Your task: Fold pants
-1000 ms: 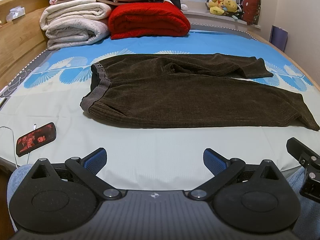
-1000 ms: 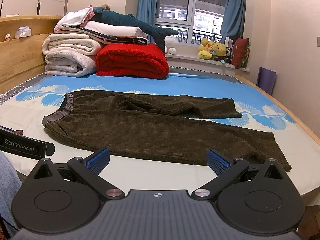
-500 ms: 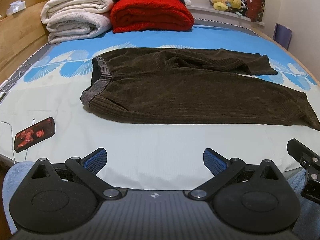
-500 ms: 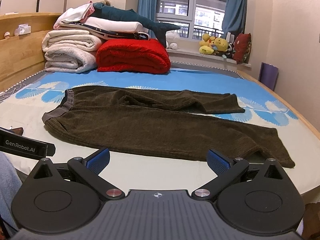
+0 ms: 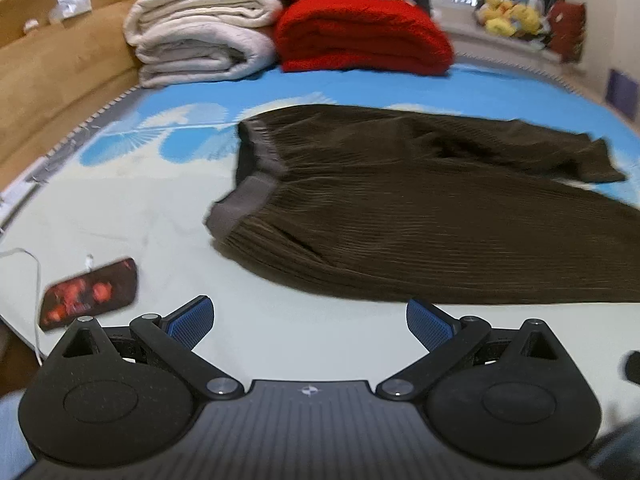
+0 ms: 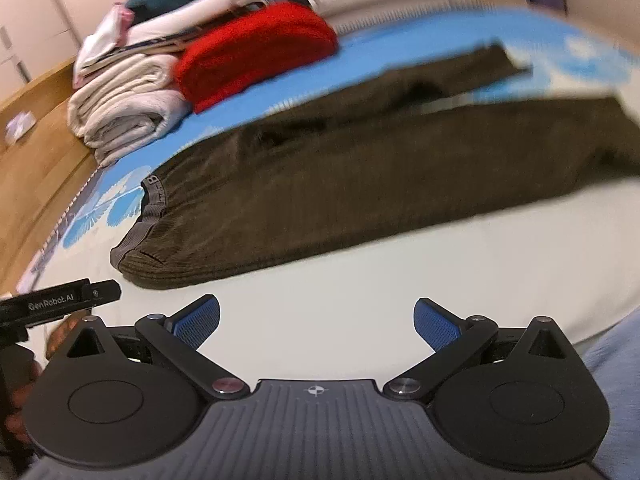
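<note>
Approach step, nothing folded yet; pants point(image 5: 420, 216) lie flat on the bed point(image 5: 300, 340), waistband toward the folded blankets point(image 5: 200, 36); left tool point(image 5: 308, 322) and right tool point(image 6: 316, 320) both wide, empty, short of the pants; next, grip an edge.

Your right wrist view is smeared by motion — the far leg point(image 6: 460, 68) of the pants point(image 6: 380, 184) ends in a streaked cuff, and the near leg runs off the right edge. The letters on the waistband point(image 6: 152, 200) are too blurred to read past a "B". In the left wrist view the pants point(image 5: 440, 208) are also cut by the right edge, so you cannot see the near cuff. The toys point(image 5: 508, 20) on the sill are only yellow blobs. The pile point(image 5: 208, 44) is cropped at the top, and the phone point(image 5: 90, 294) screen shows only red smudges — nothing legible.
</note>
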Available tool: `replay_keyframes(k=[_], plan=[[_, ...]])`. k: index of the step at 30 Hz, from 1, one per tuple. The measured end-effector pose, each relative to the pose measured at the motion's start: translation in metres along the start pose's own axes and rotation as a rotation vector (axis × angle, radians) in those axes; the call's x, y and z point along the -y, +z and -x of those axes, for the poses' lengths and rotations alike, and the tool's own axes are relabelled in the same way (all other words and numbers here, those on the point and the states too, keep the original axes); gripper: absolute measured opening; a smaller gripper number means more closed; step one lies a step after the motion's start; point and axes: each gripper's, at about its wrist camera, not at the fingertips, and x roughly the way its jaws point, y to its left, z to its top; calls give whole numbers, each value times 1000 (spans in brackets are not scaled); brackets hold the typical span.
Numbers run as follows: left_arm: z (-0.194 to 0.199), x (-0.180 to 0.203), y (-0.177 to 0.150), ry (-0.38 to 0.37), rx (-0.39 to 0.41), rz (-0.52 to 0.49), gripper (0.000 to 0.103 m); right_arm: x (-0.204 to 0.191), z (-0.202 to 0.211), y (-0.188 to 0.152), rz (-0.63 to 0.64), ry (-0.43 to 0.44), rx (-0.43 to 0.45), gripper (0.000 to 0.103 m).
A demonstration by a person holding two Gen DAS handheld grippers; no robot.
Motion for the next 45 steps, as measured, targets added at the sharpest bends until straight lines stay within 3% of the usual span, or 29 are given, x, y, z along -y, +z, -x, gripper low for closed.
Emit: replay_keyframes(k=[6, 11, 15, 19, 25, 26, 28, 30, 31, 33, 34, 37, 39, 44, 45], plan=[[-75, -29, 33, 60, -33, 47, 103, 10, -62, 10, -116, 65, -129, 102], [-121, -58, 54, 92, -62, 99, 103, 2, -117, 17, -107, 121, -231, 103], [-149, -74, 60, 88, -98, 144, 103, -6, -137, 29, -74, 125, -160, 103], [-162, -83, 66, 9, -121, 217, 103, -5, -154, 38, -102, 139, -101, 103], [-173, -83, 73, -8, -111, 334, 101, 7, -170, 47, -276, 179, -25, 103], [-174, -83, 74, -23, -120, 366, 95, 7, -173, 48, -289, 179, -17, 103], [-173, -85, 74, 18, -124, 416, 82, 7, -176, 49, -304, 186, 0, 103], [-174, -90, 73, 93, -150, 435, 44, 10, -180, 50, -325, 204, 23, 102], [-175, -94, 72, 105, -163, 448, 40, 12, -183, 50, -343, 213, 35, 95], [-171, -104, 71, 78, -155, 491, 31, 14, -185, 51, -354, 177, 46, 56], [-167, -105, 71, 71, -139, 486, 29, 16, -188, 51, -349, 148, 28, 20], [-151, -103, 73, 81, -82, 438, 20, 27, -192, 48, -391, 159, -2, 14], [-136, -104, 73, 100, -44, 407, 12, 20, -189, 47, -327, 148, -5, 14], [-113, -120, 58, 135, -61, 410, 6, 13, -175, 35, -302, 196, -53, 13], [-109, -123, 53, 154, -66, 405, 0, 13, -171, 32, -296, 209, -61, 13]])
